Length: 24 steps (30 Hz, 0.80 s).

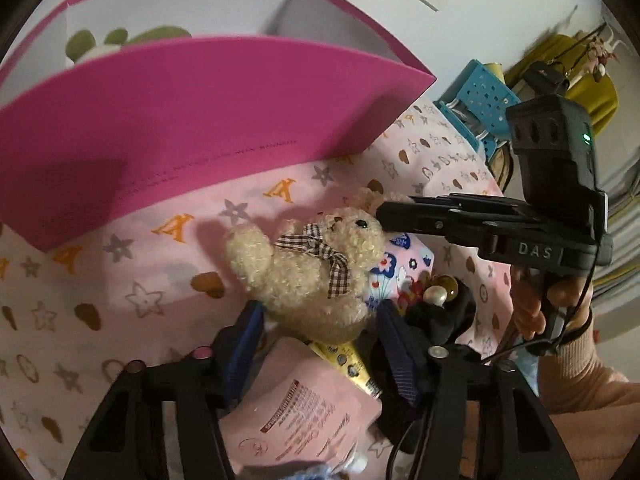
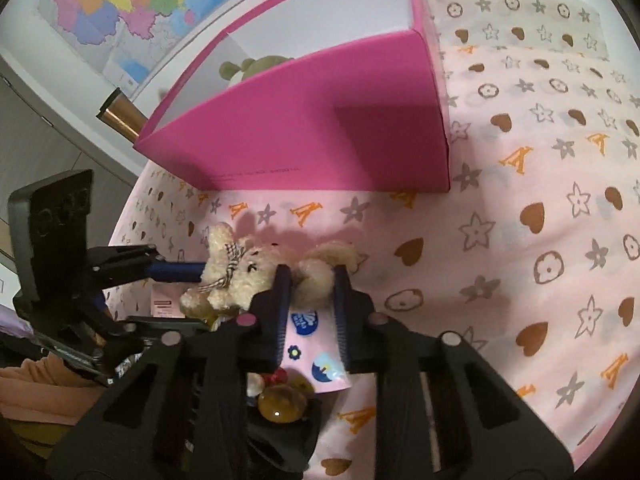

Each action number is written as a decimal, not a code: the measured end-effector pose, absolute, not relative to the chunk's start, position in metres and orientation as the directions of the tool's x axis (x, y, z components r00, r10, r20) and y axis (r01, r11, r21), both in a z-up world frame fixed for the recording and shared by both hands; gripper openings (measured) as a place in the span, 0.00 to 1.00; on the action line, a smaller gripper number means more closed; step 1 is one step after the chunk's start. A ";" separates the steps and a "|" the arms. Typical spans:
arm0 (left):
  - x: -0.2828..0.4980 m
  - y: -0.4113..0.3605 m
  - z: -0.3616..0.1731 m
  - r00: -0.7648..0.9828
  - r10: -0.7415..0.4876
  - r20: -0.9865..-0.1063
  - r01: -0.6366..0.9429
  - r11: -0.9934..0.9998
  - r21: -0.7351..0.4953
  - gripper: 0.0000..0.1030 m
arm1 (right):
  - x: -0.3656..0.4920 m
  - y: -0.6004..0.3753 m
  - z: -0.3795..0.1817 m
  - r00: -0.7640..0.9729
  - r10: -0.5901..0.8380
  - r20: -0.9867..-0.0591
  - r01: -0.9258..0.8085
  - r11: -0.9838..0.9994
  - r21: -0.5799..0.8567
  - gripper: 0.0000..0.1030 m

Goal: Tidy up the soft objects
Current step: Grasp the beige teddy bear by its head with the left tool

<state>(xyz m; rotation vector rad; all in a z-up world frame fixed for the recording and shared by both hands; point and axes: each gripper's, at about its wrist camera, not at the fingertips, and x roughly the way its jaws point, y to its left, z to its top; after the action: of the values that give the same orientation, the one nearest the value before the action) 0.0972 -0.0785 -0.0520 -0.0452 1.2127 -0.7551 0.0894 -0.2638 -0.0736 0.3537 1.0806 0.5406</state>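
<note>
Your right gripper (image 2: 308,280) clamps the tan toy (image 2: 316,276), seen only there; your left gripper (image 1: 320,312) squeezes the bear (image 1: 312,272), whose lower body stays hidden.

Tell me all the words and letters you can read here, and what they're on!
"DAS": on the right gripper.
Orange "A"-like letters: printed on the pink cloth.
Print along the pink box: too small.
Red print on the pink pouch: blurred.
Wall map: unreadable.
</note>
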 end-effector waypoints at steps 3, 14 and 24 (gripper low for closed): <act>0.098 -0.076 -0.054 0.134 -0.556 -0.820 0.488 0.757 -0.434 0.44 | 0.086 -0.262 -0.068 0.384 0.573 -0.724 -0.259 0.819 0.511 0.11; 0.096 -0.069 -0.028 0.193 -0.634 -0.749 0.471 0.729 -0.496 0.41 | 0.066 -0.256 -0.013 0.487 0.588 -0.646 -0.369 0.809 0.457 0.11; 0.099 -0.062 0.048 0.374 -0.639 -0.672 0.530 0.742 -0.411 0.41 | 0.071 -0.258 0.053 0.594 0.594 -0.542 -0.444 0.804 0.395 0.11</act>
<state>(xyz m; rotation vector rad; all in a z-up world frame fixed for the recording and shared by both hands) 0.0992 -0.0620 0.0475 -0.1336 0.9213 -0.7512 0.0714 -0.2584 0.0531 0.2276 0.7120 0.6097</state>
